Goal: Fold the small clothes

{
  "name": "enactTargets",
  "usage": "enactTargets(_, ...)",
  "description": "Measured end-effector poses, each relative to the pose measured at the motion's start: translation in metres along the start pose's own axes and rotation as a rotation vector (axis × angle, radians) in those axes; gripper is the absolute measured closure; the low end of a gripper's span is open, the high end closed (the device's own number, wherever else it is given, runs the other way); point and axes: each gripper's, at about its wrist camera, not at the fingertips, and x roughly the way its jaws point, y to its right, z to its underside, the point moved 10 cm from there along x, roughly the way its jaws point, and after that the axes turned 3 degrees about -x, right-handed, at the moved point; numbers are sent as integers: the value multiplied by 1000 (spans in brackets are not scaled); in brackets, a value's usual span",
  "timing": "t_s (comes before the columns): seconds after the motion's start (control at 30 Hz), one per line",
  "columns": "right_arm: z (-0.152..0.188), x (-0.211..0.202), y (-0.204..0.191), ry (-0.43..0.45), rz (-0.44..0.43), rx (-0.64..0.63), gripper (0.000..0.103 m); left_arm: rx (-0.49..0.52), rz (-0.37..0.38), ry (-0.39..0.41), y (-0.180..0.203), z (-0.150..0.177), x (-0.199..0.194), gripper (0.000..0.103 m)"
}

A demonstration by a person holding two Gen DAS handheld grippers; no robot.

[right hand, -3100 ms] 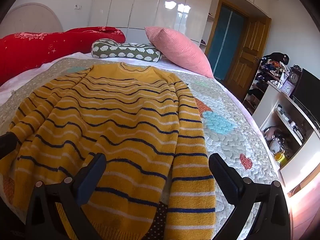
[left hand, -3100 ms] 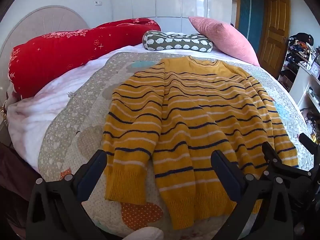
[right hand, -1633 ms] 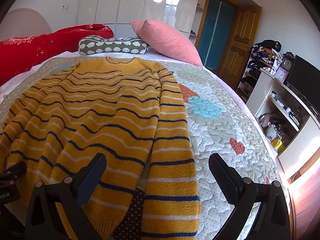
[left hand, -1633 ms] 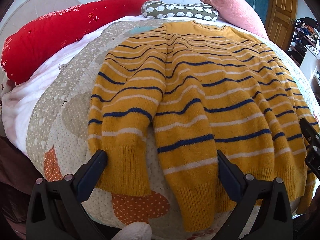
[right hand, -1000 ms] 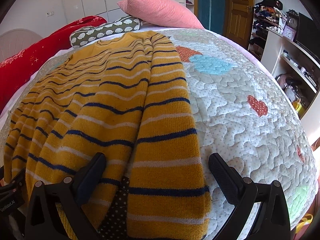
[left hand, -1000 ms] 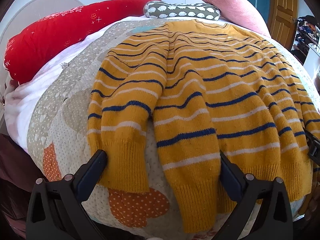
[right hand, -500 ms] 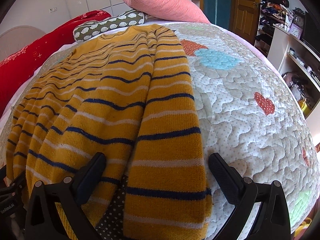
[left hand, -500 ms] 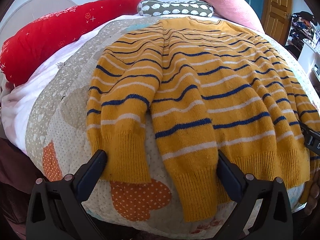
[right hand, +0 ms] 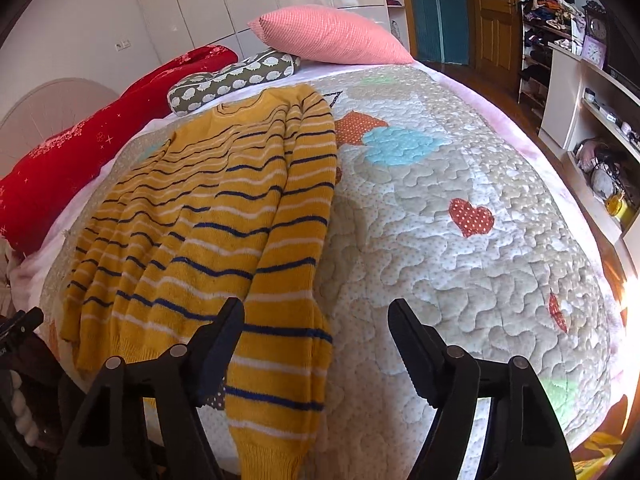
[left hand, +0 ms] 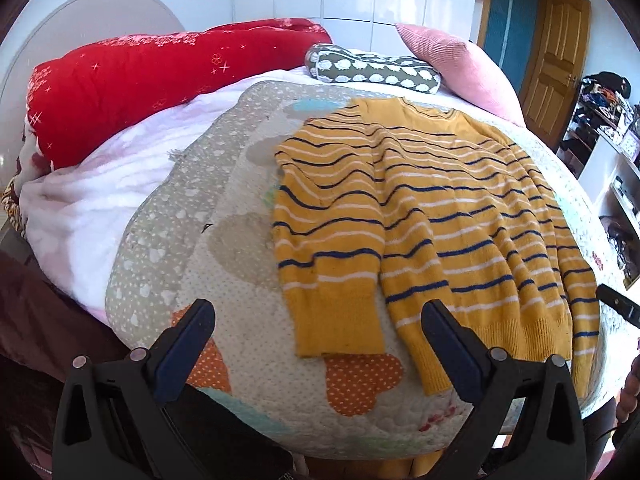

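Observation:
A mustard-yellow sweater with navy and white stripes (left hand: pixel 432 208) lies flat on the quilted bed, neck toward the pillows, both sleeves laid along its sides. My left gripper (left hand: pixel 316 344) is open and empty at the bed's near edge, with the left sleeve cuff (left hand: pixel 340 320) just ahead between its fingers. In the right wrist view the sweater (right hand: pixel 208 216) lies to the left. My right gripper (right hand: pixel 316 332) is open and empty, over the lower right sleeve (right hand: pixel 280 360), which hangs over the bed edge.
A quilted bedspread (right hand: pixel 460 240) with heart patches covers the bed. A red duvet (left hand: pixel 132 80), a patterned bolster (left hand: pixel 372 70) and a pink pillow (right hand: pixel 328 36) lie at the head. White shelves with clutter (right hand: pixel 600 120) stand to the right, and a wooden door (left hand: pixel 556 52) behind.
Both grippers have drawn back from the sweater and swung outward: the left view now looks at the left sleeve, the right view at the right sleeve. The right jaws have narrowed slightly.

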Motion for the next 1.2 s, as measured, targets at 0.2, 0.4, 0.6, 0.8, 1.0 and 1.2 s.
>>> enactTargets(0.2,18,-6,2,-1,0,-10,25,-31,-53,8,-25,3,0,0)
enactTargets(0.4,29,-11,1,29,4,11,25,-11,-65,42,-20,3,-7,0)
enactTargets(0.6,33,-26,-11,116,70,-92,24,39,-93,64,-10,2,-15,0)
enactTargets(0.8,36,-35,-25,70,31,-111,41,41,-69,96,-4,-3,-33,0)
enactTargets(1.0,41,-45,-40,72,26,-83,47,55,-59,111,-3,-7,-46,0)
enactTargets(1.2,57,-47,-85,70,-34,-131,47,61,-77,153,-16,-18,-66,0)
